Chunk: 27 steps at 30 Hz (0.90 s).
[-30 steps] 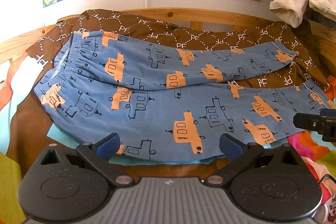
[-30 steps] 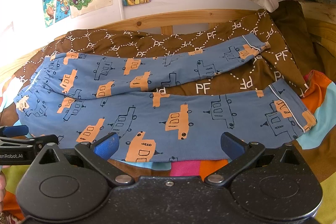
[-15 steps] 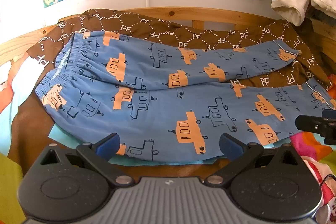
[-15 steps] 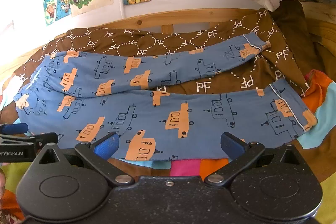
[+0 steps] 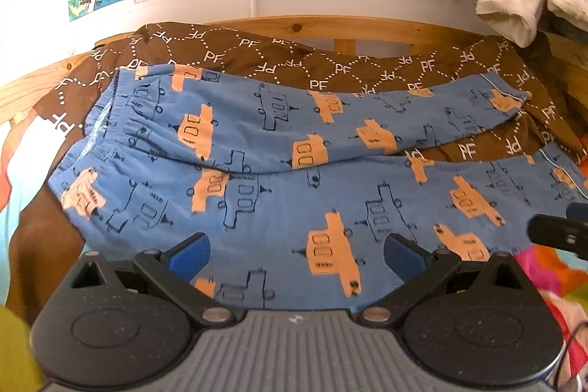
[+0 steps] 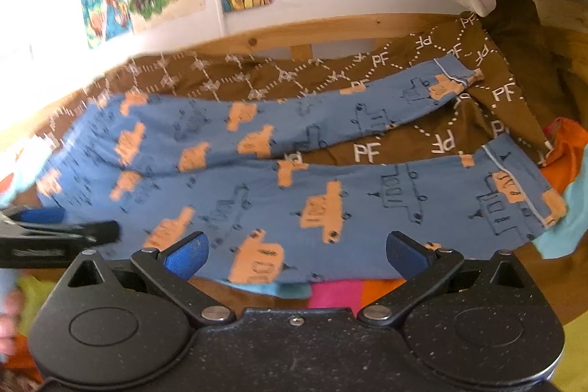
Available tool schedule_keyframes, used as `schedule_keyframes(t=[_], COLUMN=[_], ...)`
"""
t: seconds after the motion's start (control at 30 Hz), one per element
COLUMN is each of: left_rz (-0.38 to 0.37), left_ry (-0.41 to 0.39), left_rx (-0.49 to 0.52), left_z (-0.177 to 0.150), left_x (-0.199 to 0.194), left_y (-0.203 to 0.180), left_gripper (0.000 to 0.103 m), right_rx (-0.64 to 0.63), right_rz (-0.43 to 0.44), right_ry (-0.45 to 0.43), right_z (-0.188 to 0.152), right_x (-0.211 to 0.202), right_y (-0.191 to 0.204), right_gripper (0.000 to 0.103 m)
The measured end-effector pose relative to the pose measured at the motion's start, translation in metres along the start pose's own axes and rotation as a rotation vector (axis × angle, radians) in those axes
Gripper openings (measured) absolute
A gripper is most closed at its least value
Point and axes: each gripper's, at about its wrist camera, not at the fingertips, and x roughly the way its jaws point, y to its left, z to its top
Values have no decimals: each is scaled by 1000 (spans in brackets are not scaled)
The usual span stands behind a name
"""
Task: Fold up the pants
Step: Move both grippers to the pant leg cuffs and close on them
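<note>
Blue pajama pants [image 5: 279,208] flat on brown PF-print blanket [image 5: 330,65], waistband left, legs splayed right. Left gripper [image 5: 296,254] and right gripper [image 6: 296,254] both spread wide, empty, hovering at the near leg's front hem edge. Wooden bed frame [image 5: 367,28] bounds the far side.

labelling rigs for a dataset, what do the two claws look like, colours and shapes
Left claw: black arms, blue pads, round black discs flanking a ribbed grey body. Right claw: the same shape with blue pads, but a speckled black body and silver pivot pins.
</note>
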Motion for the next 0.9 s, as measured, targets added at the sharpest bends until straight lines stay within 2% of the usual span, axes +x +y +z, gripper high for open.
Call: schedule_keyframes(t=[0.2, 0.33, 0.47, 0.57, 0.63, 0.73, 0.8, 0.9], left_rz=[10, 43, 88, 116, 127, 126, 115, 81], left_ry=[0, -48, -96, -108, -76, -6, 48, 109], left_rx=[3, 86, 174, 239, 288, 342, 363, 380], left_z=[45, 96, 148, 177, 191, 201, 205, 211], left_x=[23, 43, 69, 96, 118, 145, 162, 179], left_y=[17, 34, 51, 62, 69, 79, 87, 95], left_gripper=[103, 103, 103, 103, 103, 103, 103, 103], right_rx=[11, -49, -149, -172, -234, -365, -384, -383], right_rz=[81, 133, 185, 266, 301, 311, 313, 372], right_ry=[-27, -16, 48, 124, 167, 175, 215, 279], right_z=[19, 44, 79, 114, 141, 179, 205, 232], right_x=[5, 19, 55, 98, 129, 174, 210, 261], right_y=[-9, -23, -45, -67, -75, -77, -79, -82], right_gripper=[102, 102, 102, 102, 102, 102, 102, 102])
